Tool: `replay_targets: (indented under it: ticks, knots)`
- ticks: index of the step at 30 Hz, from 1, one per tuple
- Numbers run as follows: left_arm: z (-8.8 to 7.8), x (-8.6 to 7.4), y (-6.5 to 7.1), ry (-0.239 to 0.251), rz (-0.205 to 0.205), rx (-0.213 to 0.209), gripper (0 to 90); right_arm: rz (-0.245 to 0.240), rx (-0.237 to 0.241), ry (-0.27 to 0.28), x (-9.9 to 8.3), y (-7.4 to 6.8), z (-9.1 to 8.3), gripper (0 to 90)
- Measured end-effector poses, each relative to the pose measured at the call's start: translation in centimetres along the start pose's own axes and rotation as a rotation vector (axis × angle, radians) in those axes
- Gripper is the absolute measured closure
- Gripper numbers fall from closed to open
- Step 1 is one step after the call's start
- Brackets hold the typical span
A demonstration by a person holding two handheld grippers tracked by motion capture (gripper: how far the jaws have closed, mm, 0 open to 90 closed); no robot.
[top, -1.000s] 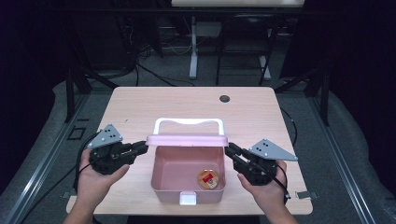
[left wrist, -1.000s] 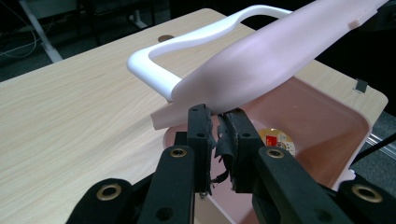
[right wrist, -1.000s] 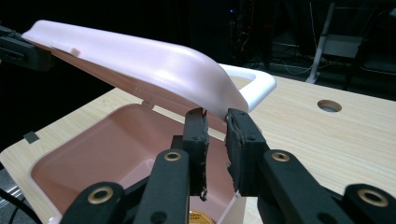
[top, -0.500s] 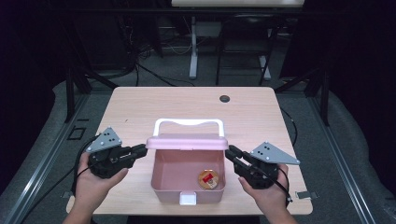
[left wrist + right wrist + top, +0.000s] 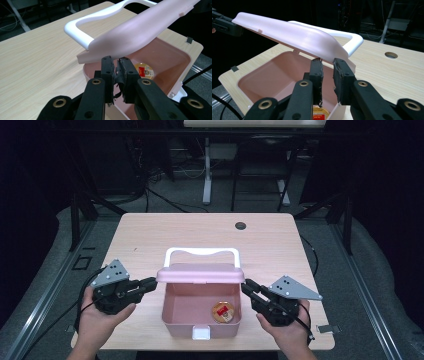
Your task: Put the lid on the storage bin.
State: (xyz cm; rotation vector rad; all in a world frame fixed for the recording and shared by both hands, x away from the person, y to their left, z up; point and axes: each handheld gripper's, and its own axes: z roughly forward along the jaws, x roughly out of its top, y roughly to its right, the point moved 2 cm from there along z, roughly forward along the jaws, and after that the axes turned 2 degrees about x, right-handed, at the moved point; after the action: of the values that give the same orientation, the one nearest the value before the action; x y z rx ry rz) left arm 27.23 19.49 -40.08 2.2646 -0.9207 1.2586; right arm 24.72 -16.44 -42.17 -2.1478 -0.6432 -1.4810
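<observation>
A pink box (image 5: 200, 327) stands at the near middle of the table, its lid (image 5: 200, 272) raised partway and its white handle (image 5: 202, 251) behind. Inside lies a round gold and red disc (image 5: 223, 312). My left gripper (image 5: 152, 282) is shut on the lid's left end, and my right gripper (image 5: 246, 286) is shut on its right end. In the left gripper view the jaws (image 5: 117, 60) pinch the lid's (image 5: 140, 32) lower edge above the disc (image 5: 143, 71). In the right gripper view the jaws (image 5: 327, 61) meet the lid's (image 5: 287, 32) rim.
The wooden table (image 5: 150, 240) has a round cable hole (image 5: 240, 225) at its far right. A white latch (image 5: 201, 334) sits on the box's front wall. Dark desk legs and cables lie on the floor beyond the table.
</observation>
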Motion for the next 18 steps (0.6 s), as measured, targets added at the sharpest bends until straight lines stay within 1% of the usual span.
replay_targets:
  ticks: [4, 8, 18]
  knots:
    - [-0.1, -0.1, 0.1, 0.003, -0.008, -0.006, 82.8, 0.005, 0.001, -0.005, -0.2, 0.0, -0.1, 77.2]
    - [-0.2, -0.3, 0.2, -0.001, -0.002, -0.007, 82.8, 0.005, 0.000, -0.009, -0.4, 0.0, -0.1, 77.2]
    - [-0.3, -0.4, 0.4, -0.001, 0.000, -0.011, 82.9, 0.034, -0.009, -0.017, -1.2, 0.4, -0.6, 77.1]
